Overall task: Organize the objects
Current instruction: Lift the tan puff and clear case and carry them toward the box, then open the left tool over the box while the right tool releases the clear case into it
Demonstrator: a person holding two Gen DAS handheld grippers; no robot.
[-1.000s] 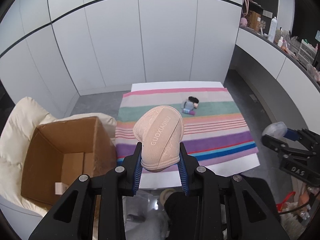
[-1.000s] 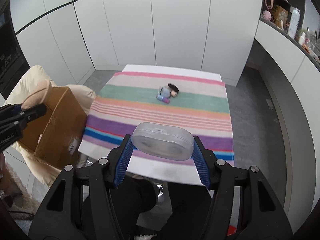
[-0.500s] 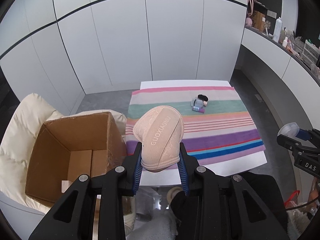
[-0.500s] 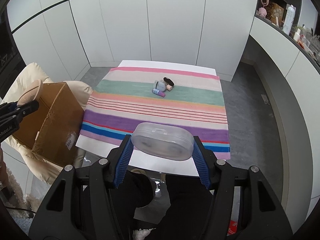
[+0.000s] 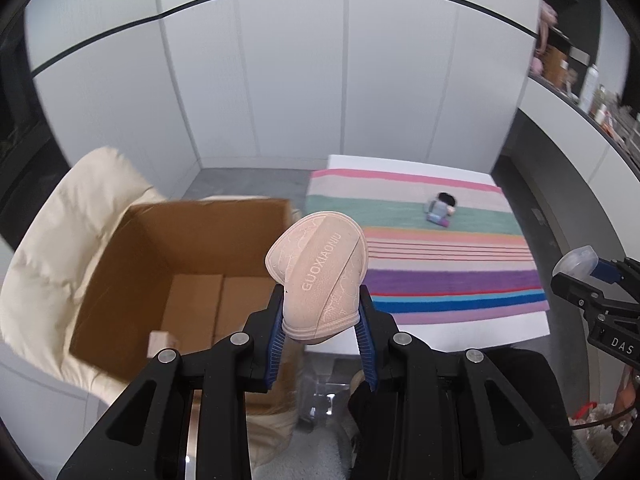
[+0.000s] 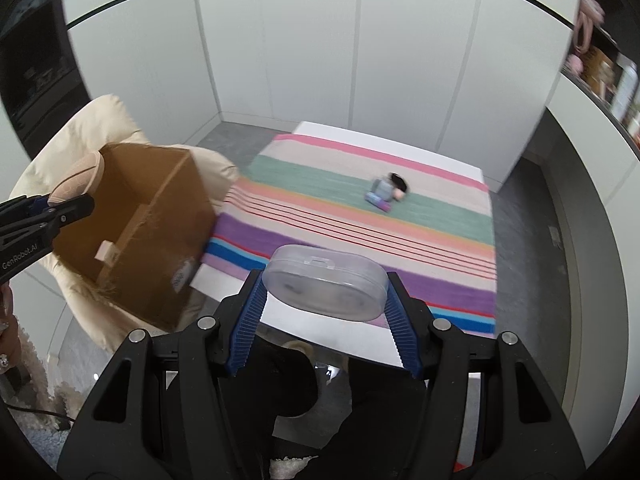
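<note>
- beside the table's left edge, your left gripper (image 5: 322, 322) is clenched on a peach-pink padded fabric cup with embossed lettering (image 5: 318, 270), holding it upright near the right wall of the open brown cardboard box (image 5: 132, 268).
- your right gripper (image 6: 324, 306) grasps a clear oval plastic case (image 6: 326, 282) across its long ends, hanging over the near edge of the white table (image 6: 360, 344), well apart from the box.
- step in hand, as i judge it: carrying both items toward the box for dropping in; neither is over the opening yet.
- next move calls for bringing the fabric cup past the box's right wall and over the bare floor of the box before letting go; the case has to cross the table corner to follow.
- box sits on a cream quilted cushion (image 5: 60, 236), so expect it to shift or tip if you bump a wall.
- box floor looks mostly bare, with one small pale block (image 5: 162, 342) in the near corner; plenty of room inside.
- on the striped multicolour cloth (image 5: 460, 276), a small cluster of grey, black and purple objects (image 5: 440, 208) waits at the far side, too blurred to name.
- watch the two grippers' paths: both head for the same opening.
</note>
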